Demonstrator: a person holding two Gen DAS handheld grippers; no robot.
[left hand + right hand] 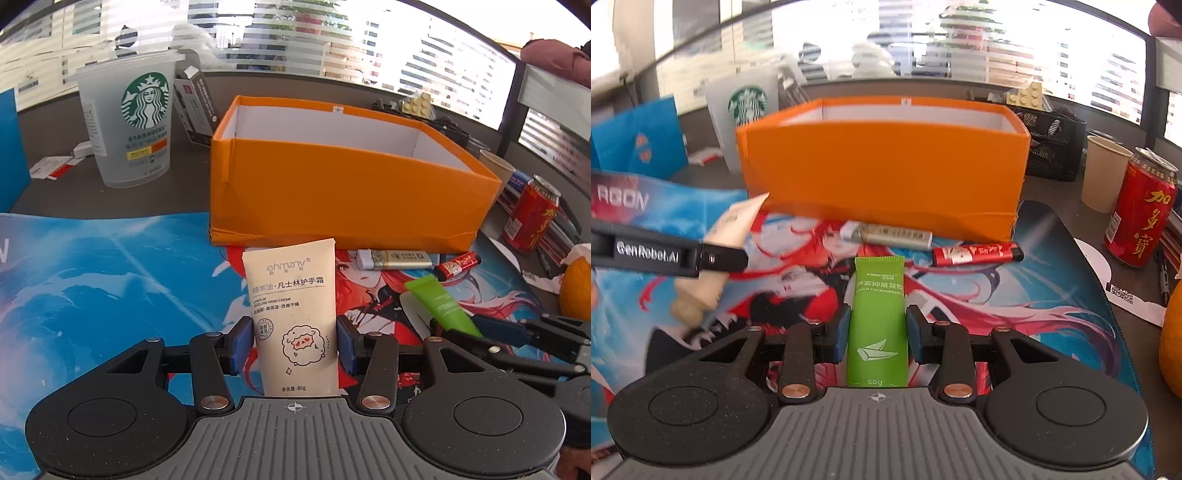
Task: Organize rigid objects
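Tubes are the job here, w/ the mat [110, 280] biggest in view: a printed desk mat, blue w/ an anime figure, covering the near desk. Orange box [343, 192] sits at its far edge, open top, white inside. Frosted cup [129, 122] stands left of box; red can [1141, 214] right of it, paper cup [1102, 173] behind the can. Cream tube [295, 321] is upright betw. the left gripper [295, 345] pads, jaws closed onto its sides, in front of the box. Green tube [879, 321] likewise pinched in the right gripper [877, 334], jaws snug on both sides, just right of the cream one. Silver lighter [890, 234] lies on mat near the box front; red lighter [975, 254] just right of it, both flat.
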